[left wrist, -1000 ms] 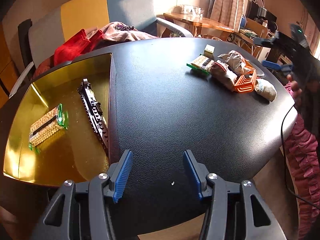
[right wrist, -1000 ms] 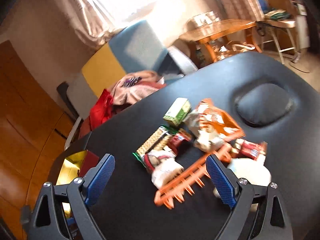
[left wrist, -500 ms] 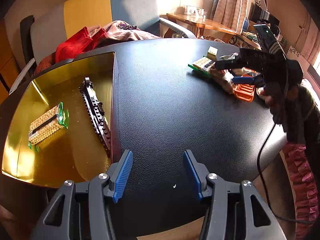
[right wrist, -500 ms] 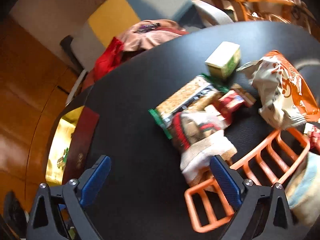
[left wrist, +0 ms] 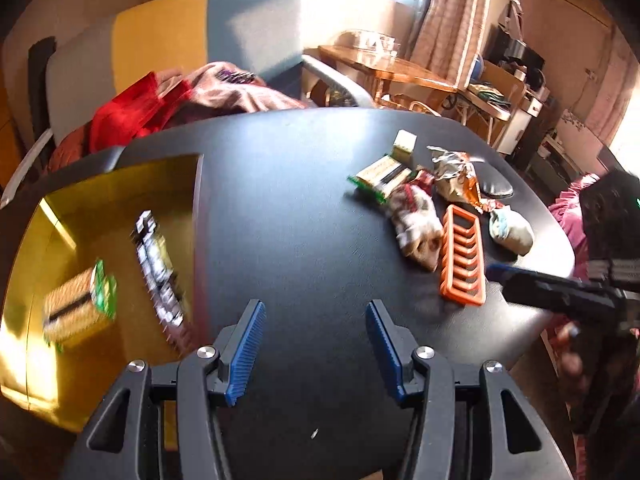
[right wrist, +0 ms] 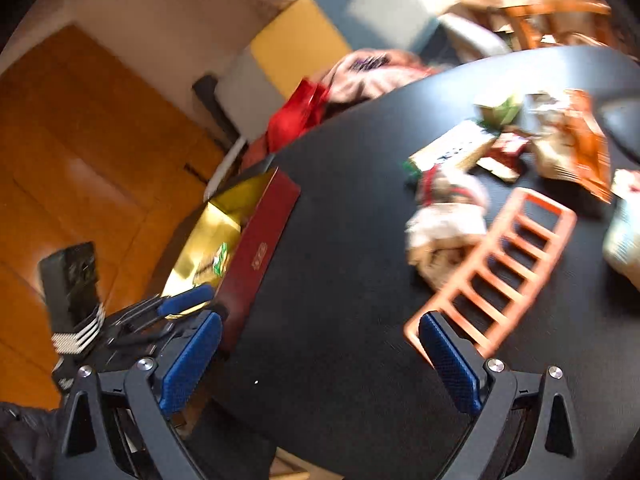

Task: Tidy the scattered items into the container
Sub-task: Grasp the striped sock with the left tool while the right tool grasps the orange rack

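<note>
Both hand-held grippers hover spread and empty over the black counter (left wrist: 288, 216): the left hand-held gripper (left wrist: 316, 350) beside the gold-lined box (left wrist: 116, 184), which holds a wafer packet (left wrist: 78, 312), the right hand-held gripper (right wrist: 316, 360) near the orange rack (right wrist: 496, 268) and scattered snack packets (left wrist: 416, 220).

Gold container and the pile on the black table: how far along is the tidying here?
Done: the gold container holds two items, a green-edged snack pack and a long dark strip. In hand: nothing; the left gripper and right gripper are both open and empty. Left: the orange rack, patterned pouch, small box, orange-and-silver bag and other packets lie on the table.
</note>
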{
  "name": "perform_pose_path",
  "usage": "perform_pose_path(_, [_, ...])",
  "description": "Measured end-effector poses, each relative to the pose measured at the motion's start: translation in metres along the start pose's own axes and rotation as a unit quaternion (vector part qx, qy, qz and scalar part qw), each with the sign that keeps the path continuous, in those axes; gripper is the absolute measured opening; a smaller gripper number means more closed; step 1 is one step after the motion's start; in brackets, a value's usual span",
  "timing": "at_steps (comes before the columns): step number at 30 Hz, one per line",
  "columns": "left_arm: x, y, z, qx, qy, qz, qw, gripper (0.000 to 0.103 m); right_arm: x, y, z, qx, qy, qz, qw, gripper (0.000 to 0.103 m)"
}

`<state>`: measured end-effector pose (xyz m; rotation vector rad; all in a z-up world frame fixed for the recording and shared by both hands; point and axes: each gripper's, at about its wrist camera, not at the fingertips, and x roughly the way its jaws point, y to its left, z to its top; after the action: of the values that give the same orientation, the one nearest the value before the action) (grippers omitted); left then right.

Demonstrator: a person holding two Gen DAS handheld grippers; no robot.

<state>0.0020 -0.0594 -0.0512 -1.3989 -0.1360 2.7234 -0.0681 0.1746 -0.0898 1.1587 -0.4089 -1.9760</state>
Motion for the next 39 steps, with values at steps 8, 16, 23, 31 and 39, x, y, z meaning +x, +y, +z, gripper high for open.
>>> perform_pose_path(8, [0.053, -0.046, 0.048, 0.023, 0.041, -0.056, 0.9974, 0.053, -0.049, -0.035, -0.030, 0.045, -0.044, -0.078, 0.995, 0.100])
perform_pose_path(16, [0.096, -0.072, 0.077, 0.011, 0.075, -0.078, 0.9941, 0.053, -0.054, -0.052, -0.035, 0.069, -0.050, -0.100, 0.991, 0.100])
perform_pose_path(23, [0.126, -0.090, 0.091, 0.026, 0.088, -0.058, 0.9941, 0.053, -0.040, -0.042, -0.034, 0.043, -0.043, -0.115, 0.991, 0.100])
perform_pose_path(31, [0.156, -0.091, 0.093, 0.024, 0.109, -0.049, 0.9925, 0.053, -0.024, -0.042, -0.041, 0.039, -0.023, -0.123, 0.991, 0.100])
perform_pose_path(39, [0.160, -0.081, 0.083, 0.017, 0.111, -0.072, 0.9910, 0.045, -0.021, -0.043, -0.043, 0.045, -0.033, -0.120, 0.991, 0.102])
